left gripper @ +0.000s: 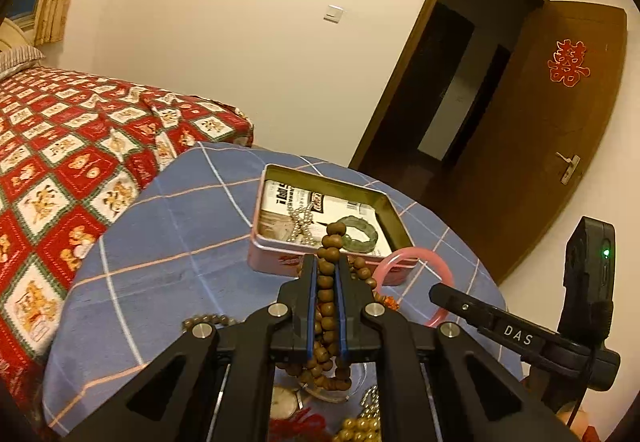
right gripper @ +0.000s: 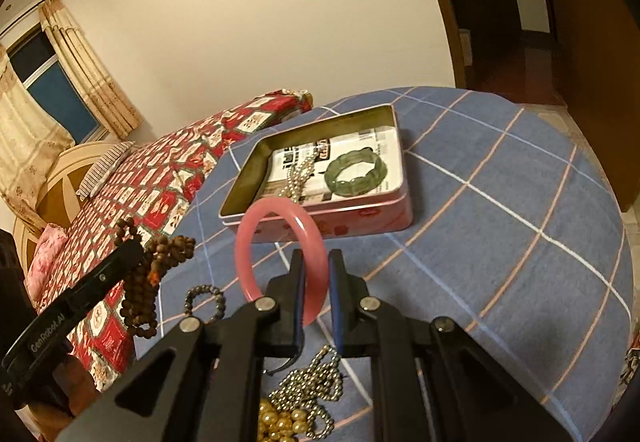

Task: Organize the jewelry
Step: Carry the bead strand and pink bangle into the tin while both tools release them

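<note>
Gold beads and a silver ball chain are seen heaped at the near edge of the counter, which is covered by a blue checked cloth. Just above them, the right gripper is held with its jaws clamped on the near side of a pink bangle, which stands upright between them. Beside it on the left, the left gripper is seen with its jaws closed on a long strand of brown wooden beads, the loops hanging below. A small dark bead bracelet lies on the cloth near them. Farther back, an open pink tin is set on the counter; a green jade bracelet and a pearl strand lie inside it on printed paper. Beyond the counter, a bed with a red patterned cover is visible.
</note>
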`<state>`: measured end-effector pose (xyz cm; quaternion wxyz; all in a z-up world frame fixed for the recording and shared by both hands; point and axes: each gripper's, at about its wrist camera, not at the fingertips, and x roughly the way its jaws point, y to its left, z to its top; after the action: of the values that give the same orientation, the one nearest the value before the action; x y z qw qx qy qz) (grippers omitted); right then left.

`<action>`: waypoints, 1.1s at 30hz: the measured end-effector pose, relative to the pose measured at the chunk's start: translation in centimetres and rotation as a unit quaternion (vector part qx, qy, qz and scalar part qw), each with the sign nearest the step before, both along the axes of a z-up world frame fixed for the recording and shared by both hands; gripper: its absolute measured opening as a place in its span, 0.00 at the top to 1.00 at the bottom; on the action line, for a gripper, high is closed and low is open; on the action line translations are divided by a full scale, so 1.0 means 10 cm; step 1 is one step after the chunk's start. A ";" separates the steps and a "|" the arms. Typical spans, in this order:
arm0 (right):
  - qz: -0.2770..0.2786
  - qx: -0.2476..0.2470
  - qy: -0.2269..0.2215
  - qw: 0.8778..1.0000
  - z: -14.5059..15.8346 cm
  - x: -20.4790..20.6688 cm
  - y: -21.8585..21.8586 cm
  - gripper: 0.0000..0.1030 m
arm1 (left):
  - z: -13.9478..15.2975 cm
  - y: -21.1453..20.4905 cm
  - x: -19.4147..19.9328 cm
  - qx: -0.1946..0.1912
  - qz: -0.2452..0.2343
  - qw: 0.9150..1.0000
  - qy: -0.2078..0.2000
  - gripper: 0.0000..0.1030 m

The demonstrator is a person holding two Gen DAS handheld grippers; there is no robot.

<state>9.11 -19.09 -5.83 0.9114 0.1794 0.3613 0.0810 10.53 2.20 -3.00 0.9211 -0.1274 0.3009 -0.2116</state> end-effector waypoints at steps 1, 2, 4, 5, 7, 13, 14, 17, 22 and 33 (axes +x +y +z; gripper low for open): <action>-0.002 0.001 0.000 1.000 0.00 0.01 -0.02 0.86 | 0.00 -0.02 0.02 -0.001 -0.001 1.000 -0.001 0.93; -0.005 0.002 -0.001 1.000 0.00 0.02 -0.04 0.86 | 0.01 -0.03 0.05 -0.003 -0.003 1.000 -0.003 0.93; -0.012 0.001 -0.004 1.000 0.02 0.05 -0.07 0.86 | 0.02 -0.05 0.07 -0.003 -0.004 1.000 -0.009 0.93; -0.013 0.002 -0.005 1.000 0.02 0.06 -0.09 0.86 | 0.03 -0.07 0.10 -0.001 -0.005 1.000 -0.011 0.93; -0.016 0.010 -0.006 1.000 0.04 0.10 -0.13 0.86 | 0.03 -0.09 0.16 0.000 -0.004 1.000 -0.013 0.93; -0.022 0.022 -0.009 0.999 0.07 0.25 -0.20 0.86 | 0.04 -0.15 0.36 -0.002 -0.003 1.000 -0.015 0.93; -0.023 0.025 -0.010 0.999 0.08 0.29 -0.22 0.86 | 0.04 -0.16 0.41 -0.001 -0.002 1.000 -0.017 0.93; -0.027 0.032 -0.014 0.999 0.11 0.40 -0.26 0.86 | 0.05 -0.21 0.55 -0.002 -0.002 1.000 -0.018 0.93; -0.040 0.043 -0.015 0.998 0.11 0.66 -0.34 0.86 | 0.07 -0.30 0.80 -0.004 0.000 1.000 -0.027 0.93; -0.052 0.031 0.008 0.998 -0.15 1.22 -0.33 0.86 | -0.13 -0.57 1.38 0.019 0.014 1.000 -0.008 0.93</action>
<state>21.30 -22.36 -7.28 0.9055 0.2267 0.3562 0.0427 24.33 -3.51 -4.30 0.9285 -0.1122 0.2960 -0.1941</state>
